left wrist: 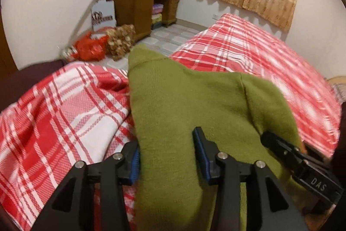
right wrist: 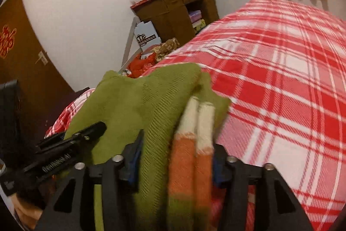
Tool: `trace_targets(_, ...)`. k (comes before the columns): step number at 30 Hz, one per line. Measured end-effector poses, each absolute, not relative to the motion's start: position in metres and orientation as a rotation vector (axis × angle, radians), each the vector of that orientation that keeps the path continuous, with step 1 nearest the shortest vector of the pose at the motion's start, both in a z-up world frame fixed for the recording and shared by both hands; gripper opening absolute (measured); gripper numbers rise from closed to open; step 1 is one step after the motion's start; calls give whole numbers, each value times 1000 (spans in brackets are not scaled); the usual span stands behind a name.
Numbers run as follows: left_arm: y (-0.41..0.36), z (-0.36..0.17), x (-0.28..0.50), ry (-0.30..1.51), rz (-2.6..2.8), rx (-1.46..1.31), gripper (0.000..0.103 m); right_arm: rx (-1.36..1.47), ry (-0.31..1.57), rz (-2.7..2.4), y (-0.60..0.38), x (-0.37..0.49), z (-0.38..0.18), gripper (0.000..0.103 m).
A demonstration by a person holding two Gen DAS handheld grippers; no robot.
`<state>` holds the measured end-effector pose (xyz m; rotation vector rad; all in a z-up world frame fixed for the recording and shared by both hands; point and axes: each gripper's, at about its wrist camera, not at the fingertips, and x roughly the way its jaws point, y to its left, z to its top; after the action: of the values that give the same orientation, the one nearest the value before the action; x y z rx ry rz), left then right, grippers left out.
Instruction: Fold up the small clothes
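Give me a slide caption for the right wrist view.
Right tool grips a green garment with orange-and-cream cuffs above a red plaid bed.

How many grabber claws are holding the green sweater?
2. The left gripper pinches the green sweater near its plain edge; the right gripper clamps its orange-and-cream striped cuffs.

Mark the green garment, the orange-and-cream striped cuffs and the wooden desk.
green garment (left wrist: 183, 101): left wrist view, flat knit middle.
orange-and-cream striped cuffs (right wrist: 190, 157): right wrist view, orange band.
wooden desk (left wrist: 129, 3): left wrist view, left cabinet front.
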<state>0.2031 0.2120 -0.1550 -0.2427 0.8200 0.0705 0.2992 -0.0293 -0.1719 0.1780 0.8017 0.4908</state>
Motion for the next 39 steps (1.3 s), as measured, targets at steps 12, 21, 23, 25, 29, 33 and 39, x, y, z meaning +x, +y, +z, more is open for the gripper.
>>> trace_targets(12, 209, -141, 109, 729, -148, -278, 57, 348, 705, 559, -90, 207, -144, 67)
trace_targets(21, 198, -152, 103, 760, -144, -276, 69, 234, 796, 598, -52, 201, -189, 68)
trace_targets(23, 199, -159, 106, 795, -133, -291, 69, 193, 784, 569, -45, 196, -190, 68)
trace_targets(25, 201, -158, 104, 789, -138, -315, 68, 176, 805, 544, -38, 194, -187, 64)
trace_targets(29, 190, -154, 103, 809, -105, -222, 49, 237, 861, 547, -36, 192, -182, 34)
trace_targets(33, 188, -146, 100, 831, -72, -179, 38, 488, 929, 607, -50, 192, -184, 25)
trace_targets(39, 188, -141, 95, 861, -53, -135, 35, 595, 960, 610, -62, 183, -196, 24)
